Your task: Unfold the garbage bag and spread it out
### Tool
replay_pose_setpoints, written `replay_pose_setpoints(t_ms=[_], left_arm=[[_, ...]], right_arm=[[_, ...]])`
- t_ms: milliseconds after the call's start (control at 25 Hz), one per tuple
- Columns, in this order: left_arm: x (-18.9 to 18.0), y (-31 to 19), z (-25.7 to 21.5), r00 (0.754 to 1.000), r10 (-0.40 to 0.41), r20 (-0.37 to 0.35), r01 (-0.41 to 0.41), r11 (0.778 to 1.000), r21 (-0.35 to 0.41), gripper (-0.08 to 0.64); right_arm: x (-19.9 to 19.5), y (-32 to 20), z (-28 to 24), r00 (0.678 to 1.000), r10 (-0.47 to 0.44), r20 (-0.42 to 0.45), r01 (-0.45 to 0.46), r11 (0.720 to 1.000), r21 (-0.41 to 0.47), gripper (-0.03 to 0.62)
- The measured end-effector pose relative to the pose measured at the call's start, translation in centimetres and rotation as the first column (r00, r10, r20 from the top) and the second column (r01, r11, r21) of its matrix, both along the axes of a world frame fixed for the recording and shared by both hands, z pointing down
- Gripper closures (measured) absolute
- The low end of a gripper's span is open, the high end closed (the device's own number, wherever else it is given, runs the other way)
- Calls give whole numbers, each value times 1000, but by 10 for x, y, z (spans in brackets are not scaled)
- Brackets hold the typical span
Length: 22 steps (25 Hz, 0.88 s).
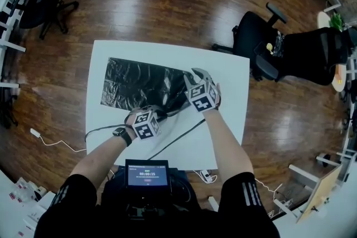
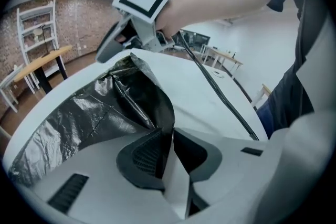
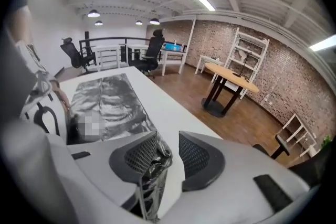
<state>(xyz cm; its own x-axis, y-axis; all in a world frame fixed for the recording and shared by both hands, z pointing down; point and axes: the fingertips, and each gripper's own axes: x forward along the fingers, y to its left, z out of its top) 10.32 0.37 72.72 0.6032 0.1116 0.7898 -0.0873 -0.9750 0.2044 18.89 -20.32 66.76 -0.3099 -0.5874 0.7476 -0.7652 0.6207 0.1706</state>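
Left hand-held gripper [image 2: 171, 134] pinches the garbage bag [image 2: 100, 113]; right hand-held gripper [image 3: 170, 150] stands apart, bag edge loose between its jaws.

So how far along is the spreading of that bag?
Mostly done: much of the garbage bag lies flat on the table. In hand: the left gripper pinches its raised near edge; the right gripper has its jaws apart, a strip of bag against one. Left: flattening that bunched corner.
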Motion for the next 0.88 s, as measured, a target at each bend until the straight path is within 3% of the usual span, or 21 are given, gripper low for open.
replay_pose_setpoints(t_ms=[200,320,480,680,880], left_arm=[[7,-7,-9,999,-30,-34,30,1000,4,485],[6,-22,-25,993,-93,-75,95,995,22,485],[-21,-48,-33,988,-143,-57,148,982,115,485],[-102,-88,-24,962,-272,34,256,936,243,485],[-182,-110,-8,892,-430,138,378,878,292,485]], right_arm=[[-19,26,-47,993,-57,104,51,997,65,437],[-19,48,-39,993,-99,70,96,995,34,437],[-10,73,-12,995,-88,39,90,995,-44,437],[-13,96,7,999,-34,34,38,994,-99,437],[-8,107,33,1000,-29,4,29,988,-152,437]])
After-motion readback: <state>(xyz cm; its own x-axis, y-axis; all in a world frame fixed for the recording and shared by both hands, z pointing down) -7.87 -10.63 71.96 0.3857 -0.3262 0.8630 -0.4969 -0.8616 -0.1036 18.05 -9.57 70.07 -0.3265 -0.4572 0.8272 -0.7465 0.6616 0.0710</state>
